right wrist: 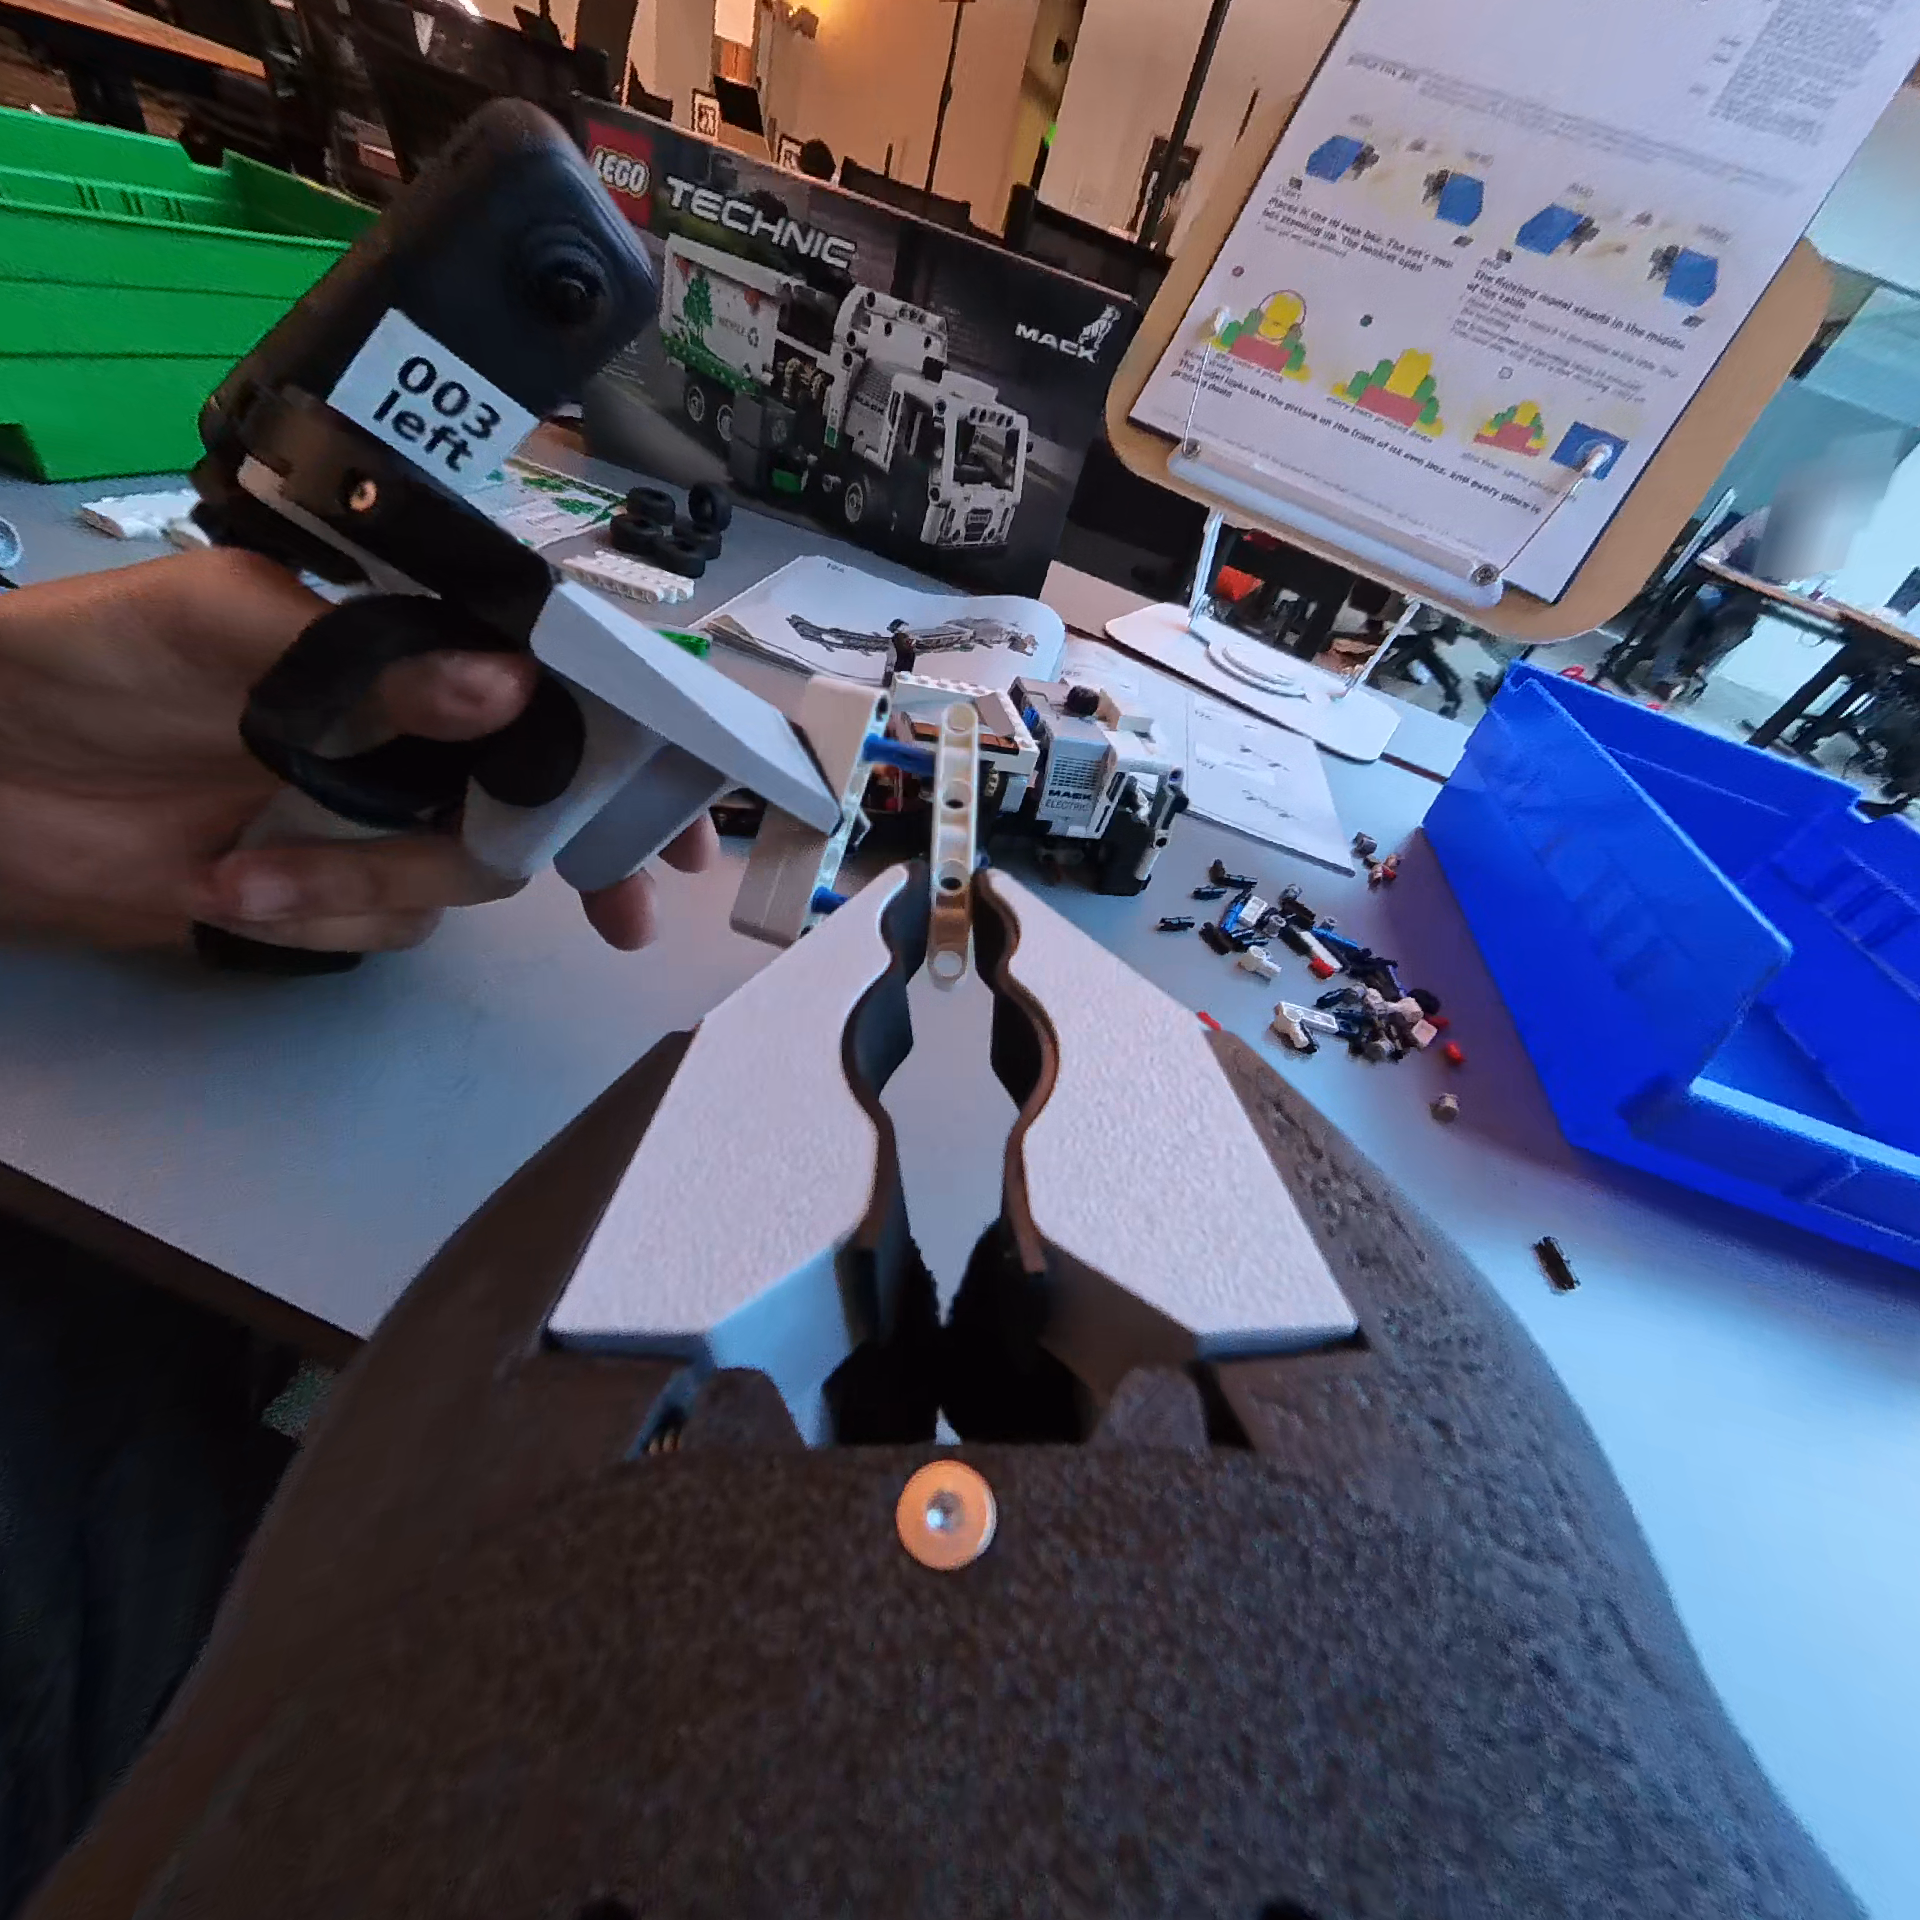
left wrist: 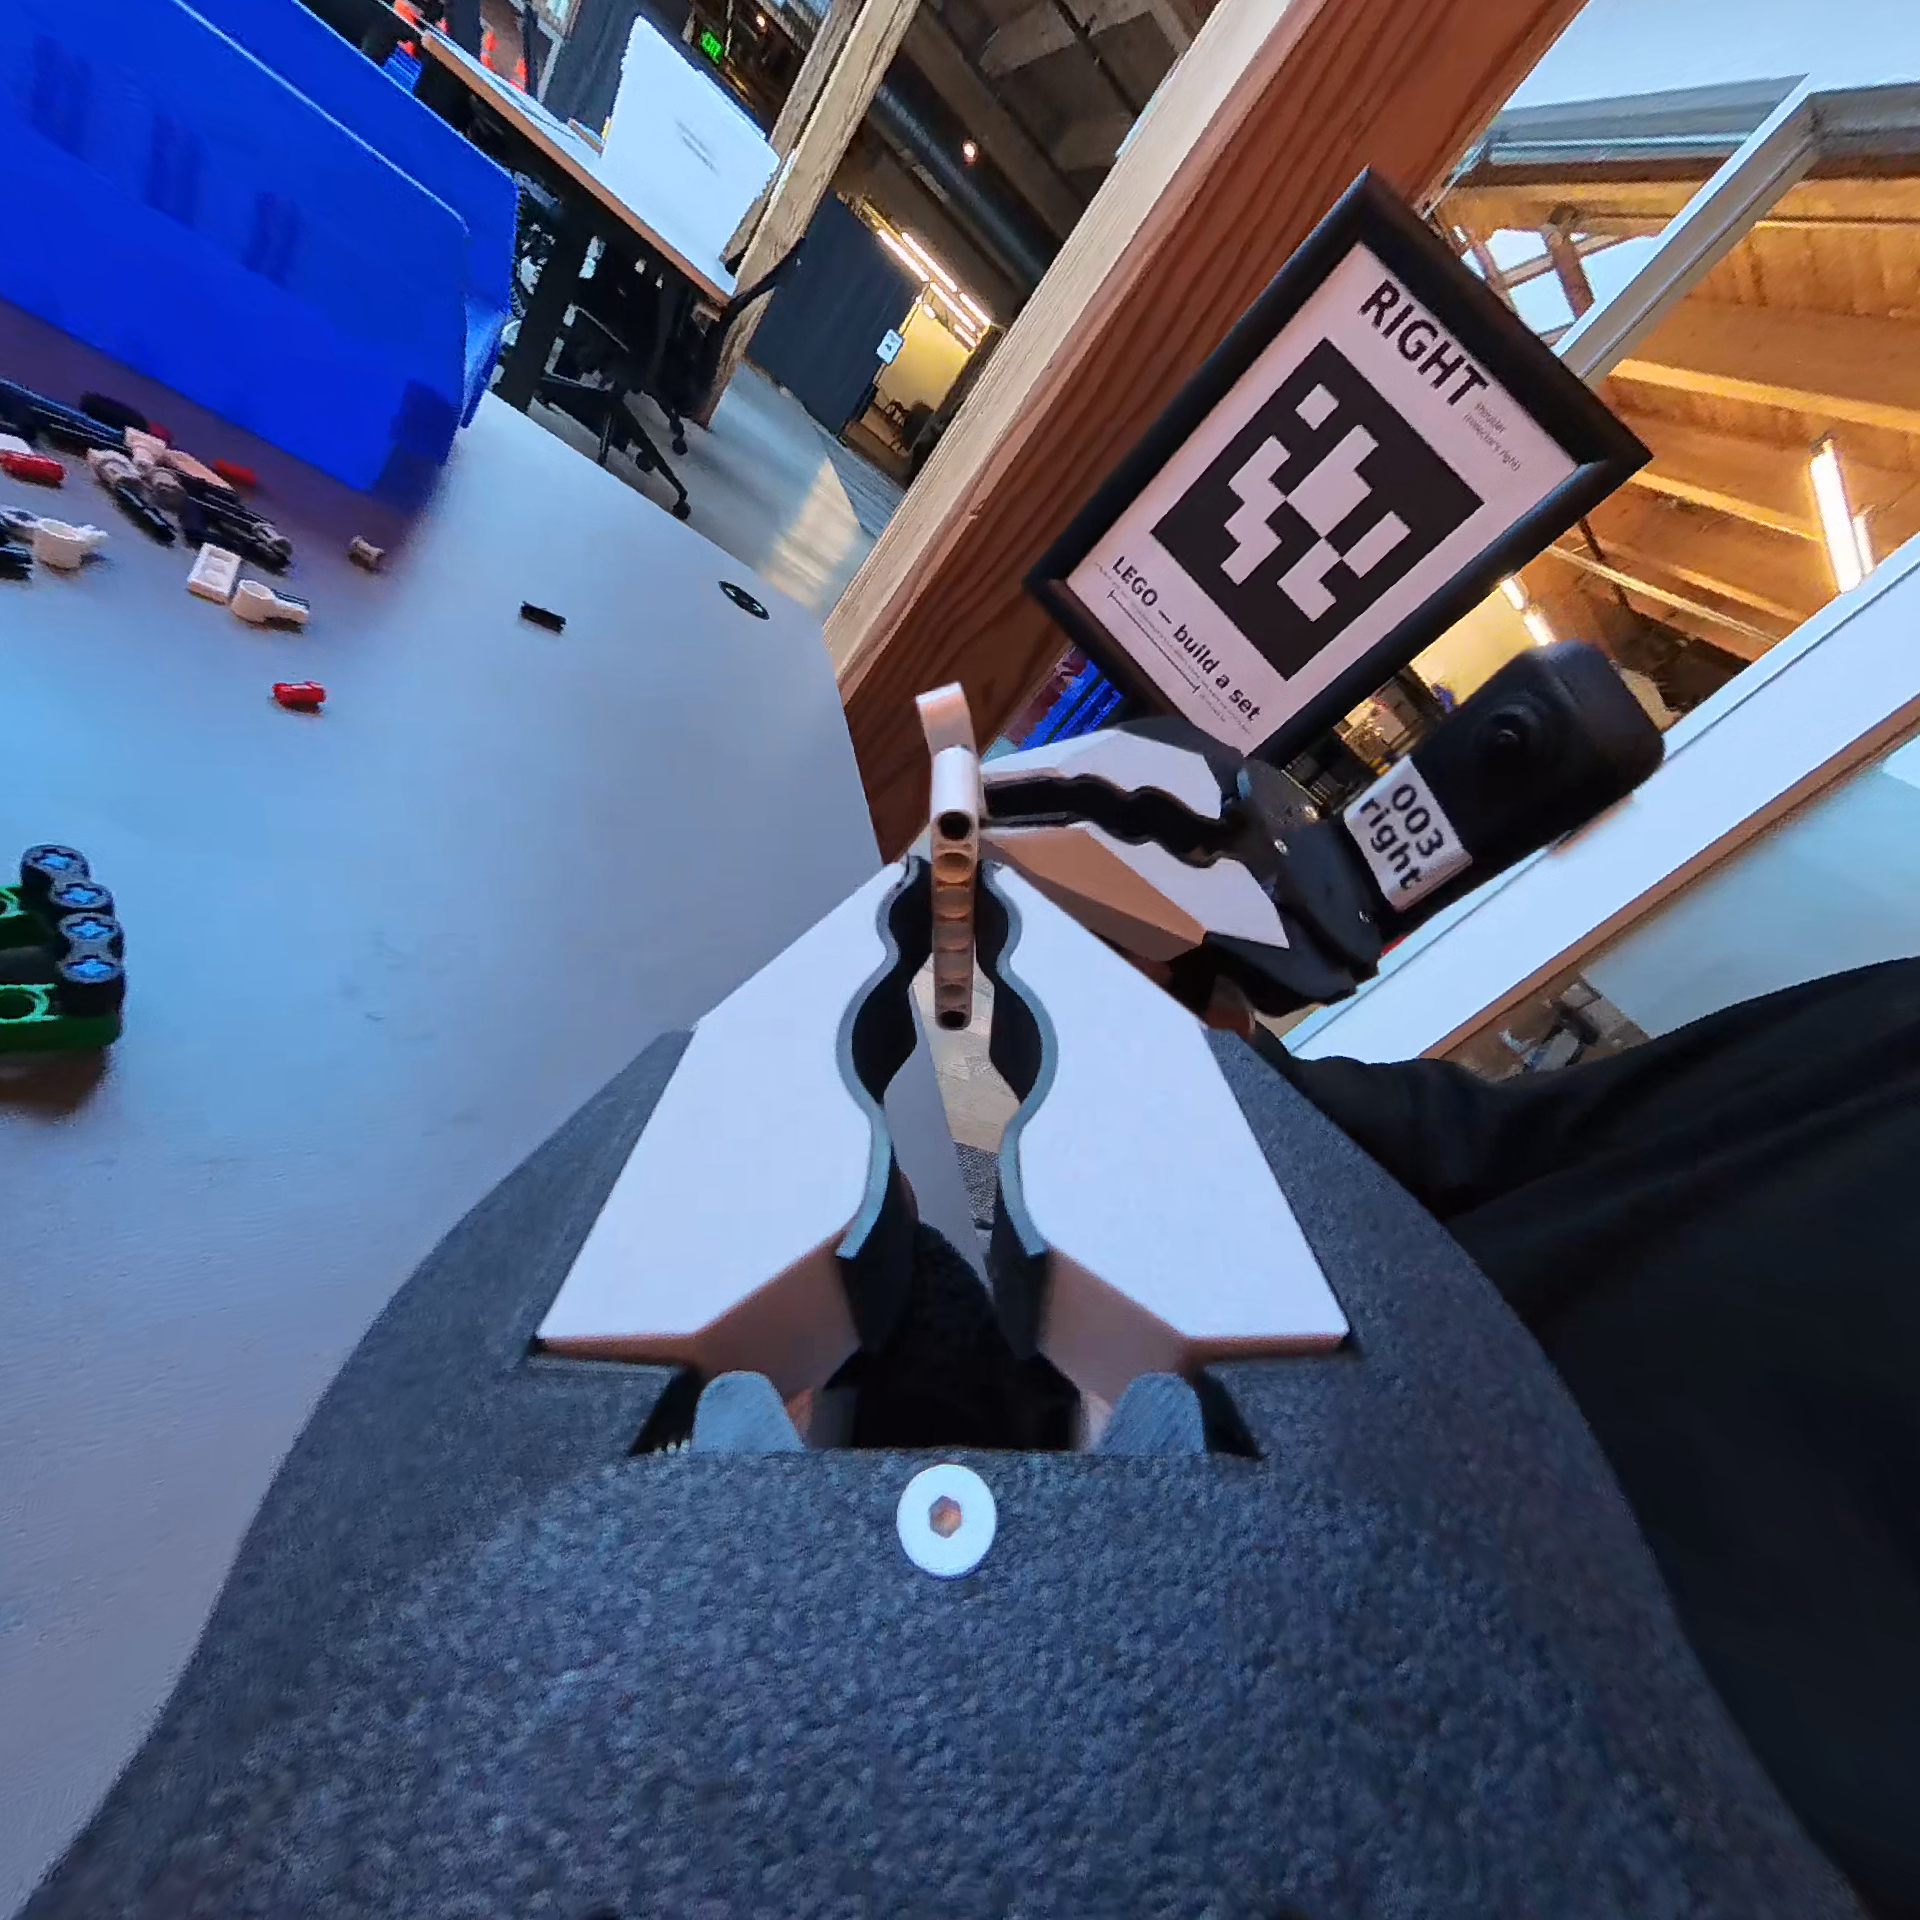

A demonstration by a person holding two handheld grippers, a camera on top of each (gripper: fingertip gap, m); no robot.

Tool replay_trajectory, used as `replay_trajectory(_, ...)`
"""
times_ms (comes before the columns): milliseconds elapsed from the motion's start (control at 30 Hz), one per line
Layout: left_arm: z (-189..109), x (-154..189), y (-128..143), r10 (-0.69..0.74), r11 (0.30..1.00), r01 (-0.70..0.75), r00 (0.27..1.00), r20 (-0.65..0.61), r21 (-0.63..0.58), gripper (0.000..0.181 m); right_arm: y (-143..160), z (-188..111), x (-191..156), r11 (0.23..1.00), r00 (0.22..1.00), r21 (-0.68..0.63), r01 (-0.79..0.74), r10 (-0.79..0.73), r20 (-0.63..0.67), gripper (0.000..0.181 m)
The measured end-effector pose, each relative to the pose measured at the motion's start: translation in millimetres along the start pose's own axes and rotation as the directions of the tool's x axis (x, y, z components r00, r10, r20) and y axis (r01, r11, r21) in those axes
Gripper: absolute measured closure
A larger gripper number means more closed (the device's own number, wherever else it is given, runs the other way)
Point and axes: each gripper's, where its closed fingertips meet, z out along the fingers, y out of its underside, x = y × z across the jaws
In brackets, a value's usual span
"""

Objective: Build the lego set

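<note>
At the left of the right wrist view a bare hand (right wrist: 208,769) held the left gripper (right wrist: 821,790), its fingers closed on a white angled beam (right wrist: 842,727). At frame centre the right gripper (right wrist: 948,883) had its fingers nipped shut on a second white beam (right wrist: 952,821), upright, its top close to the first. Behind them the half-built truck (right wrist: 1049,769) stood on the worktop (right wrist: 416,1039), with loose pins (right wrist: 1340,987) and a blue bin (right wrist: 1662,935) towards the right. In the left wrist view the left gripper's (left wrist: 948,904) beam (left wrist: 954,873) stood on end, almost touching the right gripper's tip. To my eye, joining them called for lined-up holes and a straight push; any twist would probably slip a beam.
</note>
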Motion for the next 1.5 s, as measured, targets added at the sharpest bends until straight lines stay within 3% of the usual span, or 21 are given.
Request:
replay_trajectory(200, 0.4, -2.3, 1.4, 0.019, 1.000, -0.019, 1.000, 0.017, -0.001, 0.175, 3.2, 2.7, -1.8, 0.996, 0.995, 0.037, 0.083, -0.081, -0.049, 0.174)
replay_trajectory(633, -0.6, -9.5, 2.2, 0.231, 0.973, -0.227, 0.959, 0.165, -0.046, 0.175, 12.1, 13.3, -4.3, 0.985, 0.982, 0.008, -0.171, 0.169, 0.085, 0.174)
replay_trajectory(867, 0.9, -9.4, 5.1, 0.255, 0.967, -0.246, 0.952, 0.170, -0.071, 0.175, 16.0, 11.8, -5.9, 0.961, 0.936, -0.047, -0.273, 0.276, 0.217, 0.174)
replay_trajectory(1033, 1.3, -8.3, 6.1, 0.257, 0.966, -0.248, 0.952, 0.164, -0.076, 0.175, 16.0, 9.9, -6.8, 0.964, 0.929, -0.056, -0.260, 0.265, 0.259, 0.174)
replay_trajectory(1133, 1.2, -10.9, 5.8, 0.260, 0.965, -0.249, 0.947, 0.187, -0.079, 0.175, 17.9, 11.9, -5.8, 0.968, 0.944, -0.069, -0.243, 0.252, 0.215, 0.175)
replay_trajectory(1367, -2.6, -18.4, 0.3, 0.228, 0.974, -0.223, 0.944, 0.237, -0.048, 0.175, 17.8, 21.0, -2.3, 0.975, 0.974, -0.019, -0.221, 0.220, -0.055, 0.175)
replay_trajectory(1500, -3.8, -17.7, -2.8, 0.239, 0.970, -0.240, 0.934, 0.265, -0.027, 0.175, 14.6, 22.8, -1.6, 0.965, 0.963, -0.001, -0.262, 0.262, -0.063, 0.175)
